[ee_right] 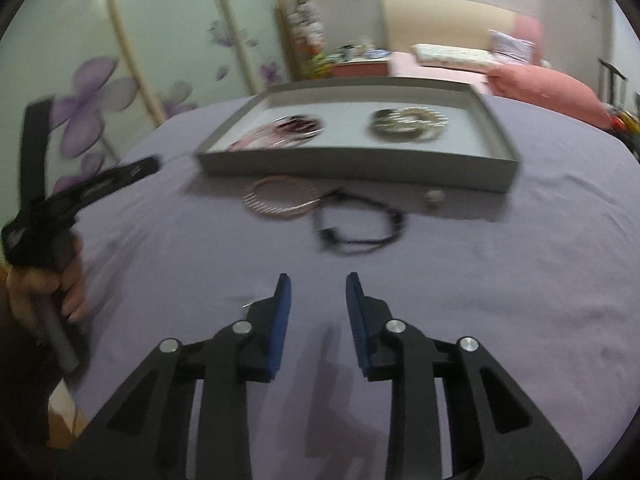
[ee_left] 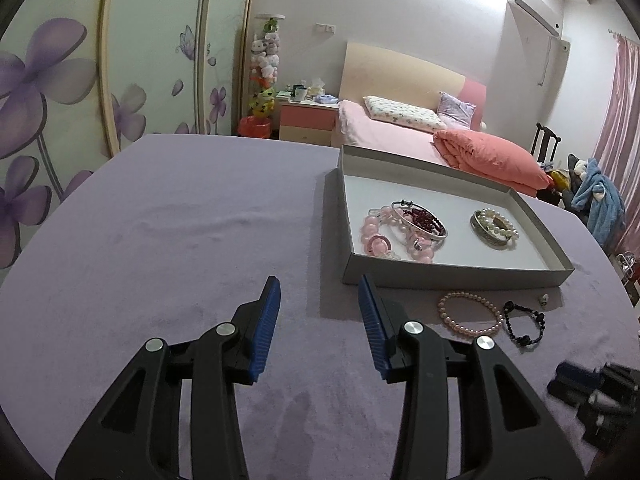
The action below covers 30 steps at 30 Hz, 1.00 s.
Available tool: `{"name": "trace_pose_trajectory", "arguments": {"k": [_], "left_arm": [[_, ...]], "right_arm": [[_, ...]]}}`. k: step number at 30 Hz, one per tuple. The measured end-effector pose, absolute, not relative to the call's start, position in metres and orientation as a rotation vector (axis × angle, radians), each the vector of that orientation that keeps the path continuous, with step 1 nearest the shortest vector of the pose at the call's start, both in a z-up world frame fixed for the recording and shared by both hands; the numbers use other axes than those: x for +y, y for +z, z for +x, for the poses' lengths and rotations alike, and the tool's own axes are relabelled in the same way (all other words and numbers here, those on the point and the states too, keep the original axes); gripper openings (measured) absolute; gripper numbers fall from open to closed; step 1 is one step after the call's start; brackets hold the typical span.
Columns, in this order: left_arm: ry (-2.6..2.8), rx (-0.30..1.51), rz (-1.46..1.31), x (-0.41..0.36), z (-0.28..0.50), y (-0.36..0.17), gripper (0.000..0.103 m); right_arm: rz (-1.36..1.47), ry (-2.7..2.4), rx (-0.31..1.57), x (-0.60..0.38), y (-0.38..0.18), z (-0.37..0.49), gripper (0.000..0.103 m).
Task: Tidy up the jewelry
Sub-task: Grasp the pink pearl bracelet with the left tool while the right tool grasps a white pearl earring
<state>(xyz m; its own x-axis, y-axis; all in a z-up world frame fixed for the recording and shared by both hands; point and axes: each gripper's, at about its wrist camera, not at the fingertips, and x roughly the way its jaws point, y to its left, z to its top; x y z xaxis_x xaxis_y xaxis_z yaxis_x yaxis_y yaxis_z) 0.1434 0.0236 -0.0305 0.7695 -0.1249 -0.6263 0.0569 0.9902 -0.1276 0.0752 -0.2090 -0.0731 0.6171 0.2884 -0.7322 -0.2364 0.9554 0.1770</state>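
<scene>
Both grippers are spread apart and hold nothing: the left gripper [ee_left: 319, 292] and the right gripper [ee_right: 318, 288] hang over the purple bench [ee_left: 180, 240]. The gray box [ee_left: 452, 276] sits on the bench with pink beads [ee_left: 384, 236] and a pearl bangle pile [ee_left: 495, 227] inside. A pearl bracelet [ee_left: 470, 314] and a black bracelet [ee_left: 525, 323] lie side by side on the bench, just in front of the box.

Purple-clothed table [ee_left: 180, 216]: grey tray [ee_left: 452, 276], pearl bracelet [ee_left: 470, 314], black bracelet [ee_left: 524, 322].
</scene>
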Motion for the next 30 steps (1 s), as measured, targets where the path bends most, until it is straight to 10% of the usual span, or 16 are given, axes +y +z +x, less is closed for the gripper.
{"name": "trace_pose_trajectory", "arguments": {"k": [24,30], "left_arm": [[-0.290,0.815,-0.002,-0.059,0.157,-0.041,0.054],[-0.248,0.898,0.110,-0.091,0.175,-0.061,0.041]], "right_arm": [[-0.002,0.149,0.896,-0.226,-0.080,0.080,0.014],[0.007,0.154,0.891,-0.235,-0.080,0.080,0.014]]}}
